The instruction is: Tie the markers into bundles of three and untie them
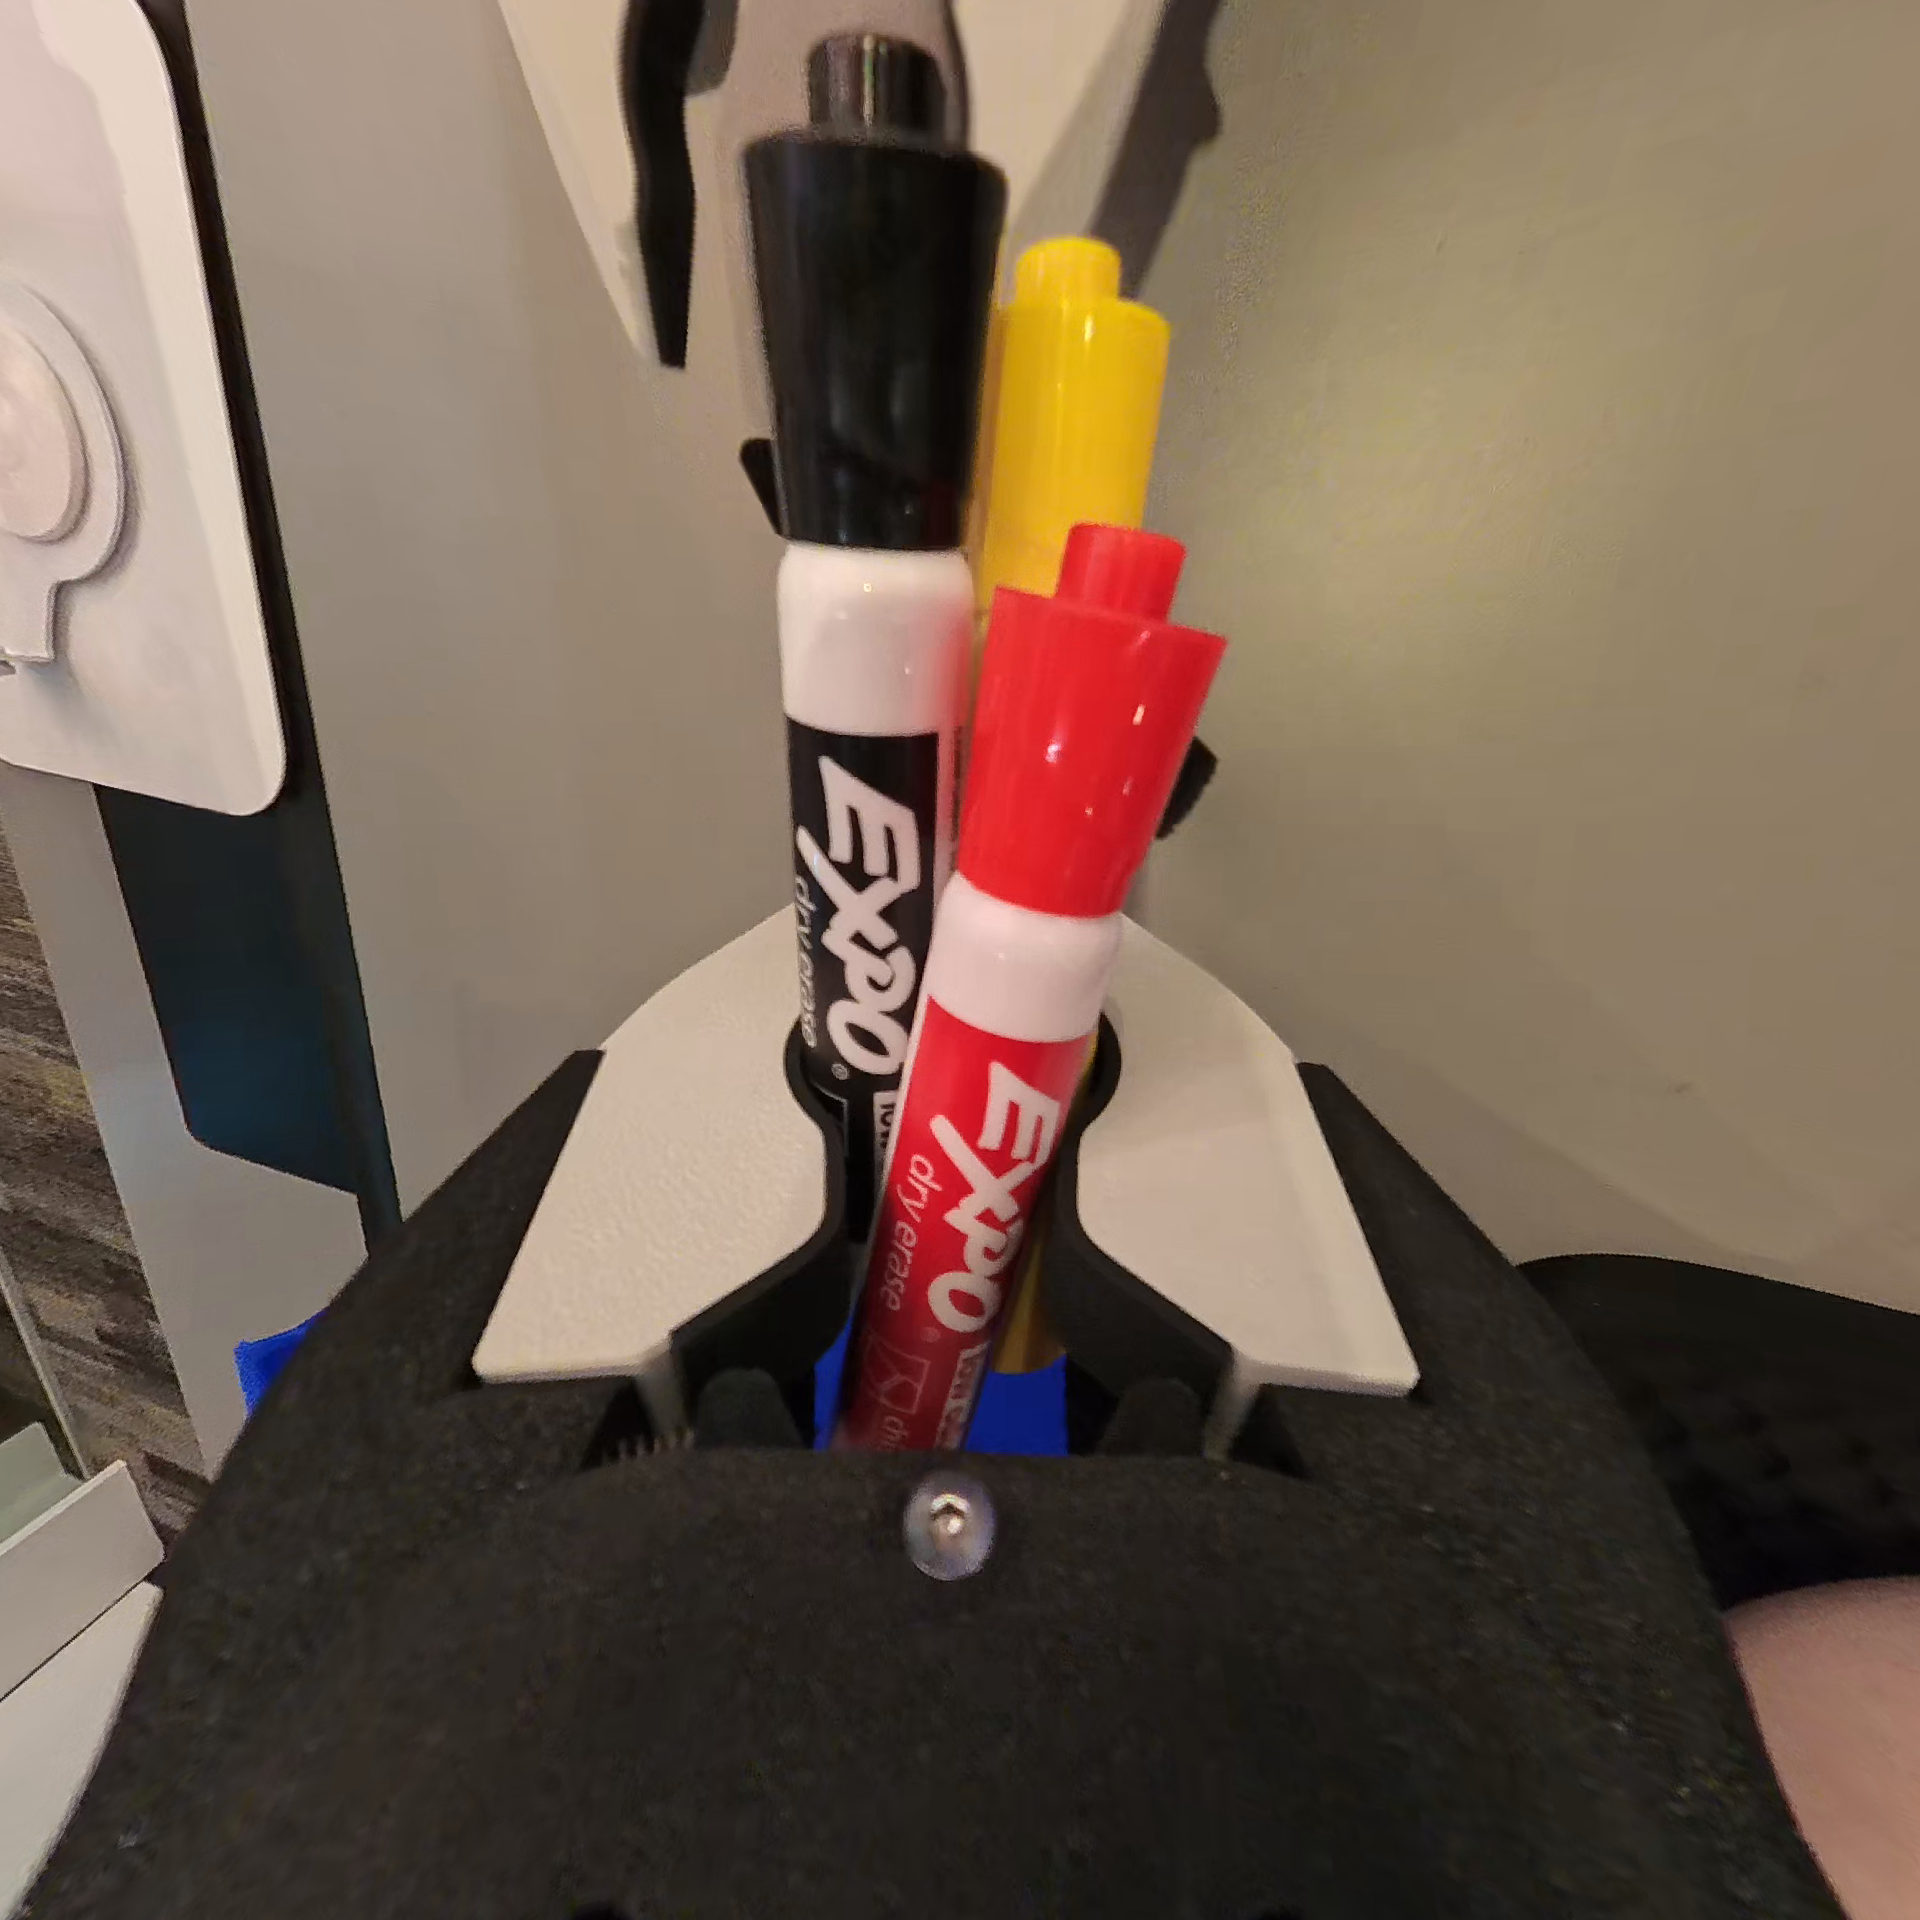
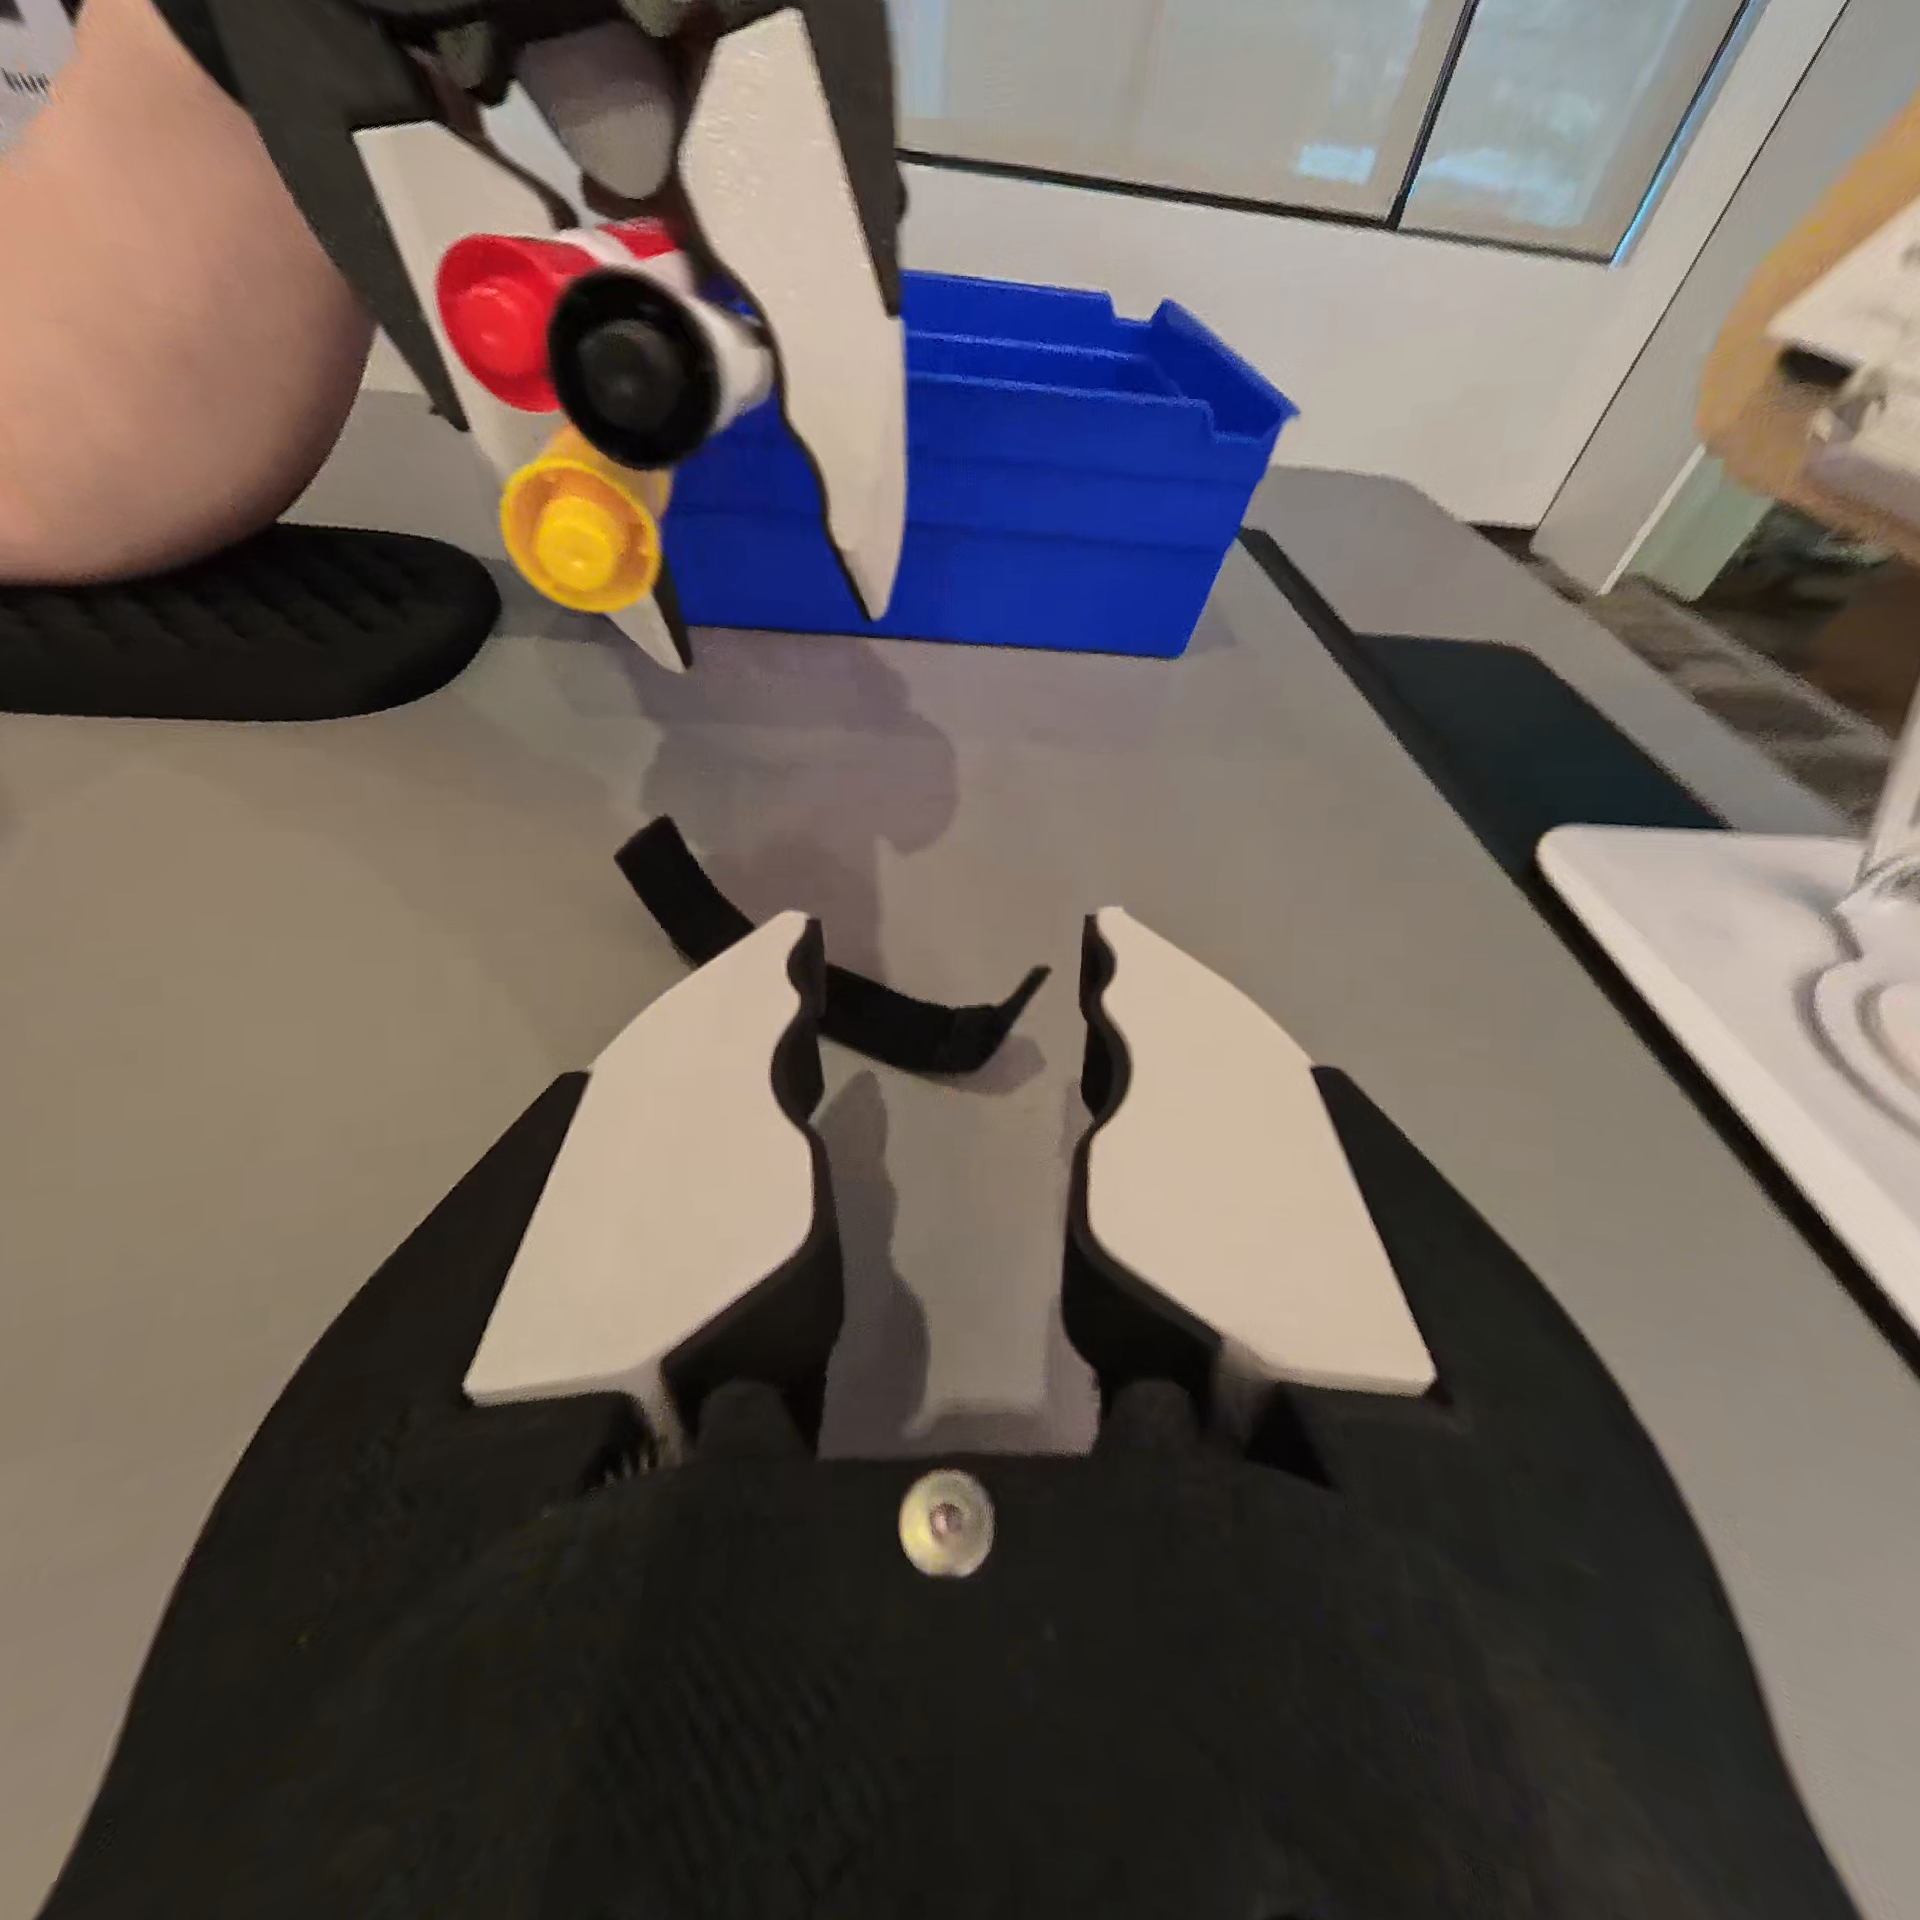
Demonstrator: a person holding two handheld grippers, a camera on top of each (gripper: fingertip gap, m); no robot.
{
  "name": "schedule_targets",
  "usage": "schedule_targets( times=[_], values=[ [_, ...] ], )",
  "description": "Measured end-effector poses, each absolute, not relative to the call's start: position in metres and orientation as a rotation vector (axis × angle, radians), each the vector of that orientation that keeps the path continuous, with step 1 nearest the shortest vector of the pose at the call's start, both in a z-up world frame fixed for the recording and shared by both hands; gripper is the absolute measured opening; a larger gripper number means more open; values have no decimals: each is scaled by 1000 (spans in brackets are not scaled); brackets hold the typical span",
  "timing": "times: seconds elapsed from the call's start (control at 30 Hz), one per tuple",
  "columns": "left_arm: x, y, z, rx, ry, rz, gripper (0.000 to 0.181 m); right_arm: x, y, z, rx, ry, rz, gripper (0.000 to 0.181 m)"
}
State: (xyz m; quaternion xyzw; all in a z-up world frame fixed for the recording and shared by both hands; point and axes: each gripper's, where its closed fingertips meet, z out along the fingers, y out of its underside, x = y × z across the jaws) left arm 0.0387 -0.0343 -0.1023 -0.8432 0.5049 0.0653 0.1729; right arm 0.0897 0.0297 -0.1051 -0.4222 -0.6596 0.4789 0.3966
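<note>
My left gripper (image 1: 951, 1023) is shut on three markers held as a loose bunch: a black one (image 1: 873, 582), a yellow one (image 1: 1070, 436) and a red one (image 1: 1039, 935). They stick out past the fingertips, caps forward. In the right wrist view the left gripper (image 2: 769, 623) hangs above the table with the red (image 2: 494, 312), black (image 2: 623, 364) and yellow (image 2: 577, 535) caps facing the camera. A black strap (image 2: 914, 1023) lies curled on the grey table (image 2: 312, 935). My right gripper (image 2: 951, 935) is open and empty, low over the strap, one fingertip on each side of it.
A blue bin (image 2: 1039, 499) stands behind the left gripper. A black padded rest (image 2: 239, 623) and a person's arm (image 2: 135, 312) are at the far left. A white board (image 2: 1714, 987) lies at the right edge, with a dark mat (image 2: 1507, 727) beyond it. My right fingertips sit around 9 cm from my left ones. About 6 cm separates my right fingertips from the black strap (image 2: 914, 1023).
</note>
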Motion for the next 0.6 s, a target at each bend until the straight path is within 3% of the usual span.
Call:
schedule_targets(
  times=[0.33, 0.5, 0.6],
  values=[
    [31, -26, -137, -2483, 1475, 236, 42, 117, 29, -83, -1065, -1744, 1350, 42],
    [23, -18, -157, -2541, 1464, 261, 42, 113, 13, -87, -1059, -1776, 1454, 14],
    [13, -15, -162, -2573, 1440, 298, 42, 107, 4, -74, -977, -1726, 1450, 15]
  ],
)
